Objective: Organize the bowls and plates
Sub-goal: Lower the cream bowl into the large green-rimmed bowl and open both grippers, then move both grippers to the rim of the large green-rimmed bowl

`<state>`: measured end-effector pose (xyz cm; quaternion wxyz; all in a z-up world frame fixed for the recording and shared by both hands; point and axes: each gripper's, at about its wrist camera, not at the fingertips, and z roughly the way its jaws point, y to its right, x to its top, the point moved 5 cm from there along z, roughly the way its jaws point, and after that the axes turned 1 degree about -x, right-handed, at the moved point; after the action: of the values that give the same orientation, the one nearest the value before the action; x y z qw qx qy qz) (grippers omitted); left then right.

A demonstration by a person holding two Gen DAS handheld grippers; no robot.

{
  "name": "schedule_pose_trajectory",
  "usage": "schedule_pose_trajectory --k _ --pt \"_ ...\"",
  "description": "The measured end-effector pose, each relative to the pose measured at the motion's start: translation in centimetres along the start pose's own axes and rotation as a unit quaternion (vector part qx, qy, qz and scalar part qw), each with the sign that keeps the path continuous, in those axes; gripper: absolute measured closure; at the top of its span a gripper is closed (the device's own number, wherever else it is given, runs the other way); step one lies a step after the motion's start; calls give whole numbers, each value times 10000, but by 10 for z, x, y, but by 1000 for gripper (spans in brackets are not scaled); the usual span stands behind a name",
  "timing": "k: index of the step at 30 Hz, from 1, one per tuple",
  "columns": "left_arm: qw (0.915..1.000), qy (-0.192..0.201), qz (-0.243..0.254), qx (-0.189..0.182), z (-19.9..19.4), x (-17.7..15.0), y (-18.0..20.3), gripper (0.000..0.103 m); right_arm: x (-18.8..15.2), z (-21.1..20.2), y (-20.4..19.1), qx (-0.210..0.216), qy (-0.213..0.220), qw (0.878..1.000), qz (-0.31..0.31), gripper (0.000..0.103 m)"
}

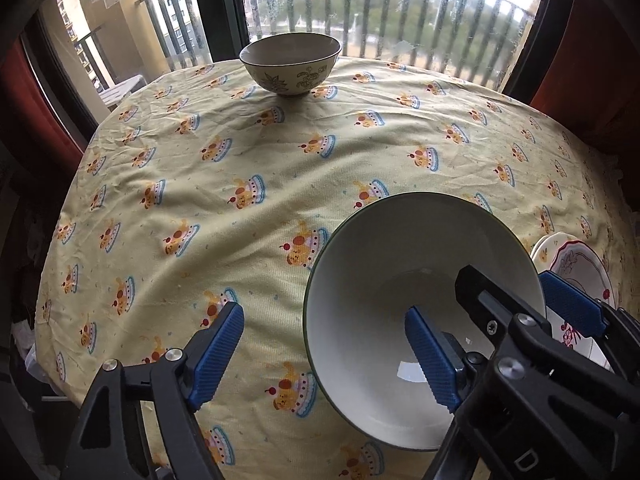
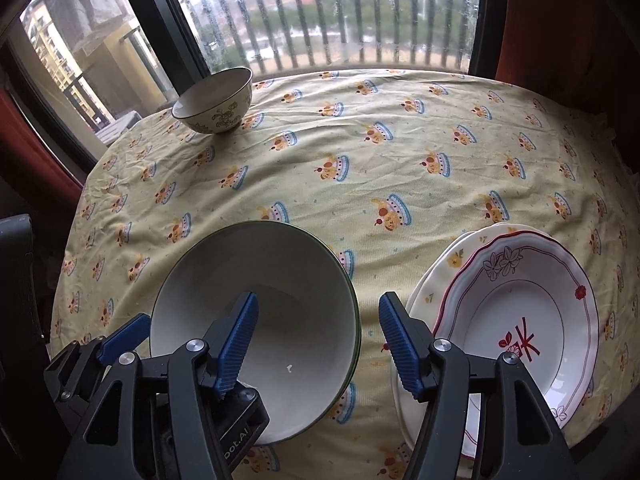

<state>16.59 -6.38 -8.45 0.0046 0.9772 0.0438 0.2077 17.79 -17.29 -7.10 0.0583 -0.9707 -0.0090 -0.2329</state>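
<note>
A large white bowl (image 1: 376,272) (image 2: 288,276) with a green rim sits on the yellow patterned tablecloth (image 1: 280,168) near the front. My left gripper (image 1: 326,356) is open and straddles the bowl's left wall, one blue pad inside and one outside, neither pressing. My right gripper (image 2: 320,348) is open across the bowl's right wall, with its outer finger between the bowl and a stack of plates (image 2: 520,300) (image 1: 576,264). The top plate is white with red trim. A small flower-patterned bowl (image 1: 291,65) (image 2: 216,98) stands upright at the far edge.
The round table (image 2: 400,128) stands before a window with a balcony railing (image 2: 320,20). Red curtains (image 1: 580,40) hang on both sides. A dark chair back (image 2: 16,280) is at the left. Cloth lies bare between the two bowls.
</note>
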Motion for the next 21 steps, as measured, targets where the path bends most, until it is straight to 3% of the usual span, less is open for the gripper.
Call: schedule_pose_trajectory --k 8,21 --pt "9998 149 155 -32 -14 25 -12 15 21 -7 -18 110 -57 9997 -187 28" --pt "9974 669 250 -119 -24 103 -38 15 97 -15 -52 0 479 9988 -112 24"
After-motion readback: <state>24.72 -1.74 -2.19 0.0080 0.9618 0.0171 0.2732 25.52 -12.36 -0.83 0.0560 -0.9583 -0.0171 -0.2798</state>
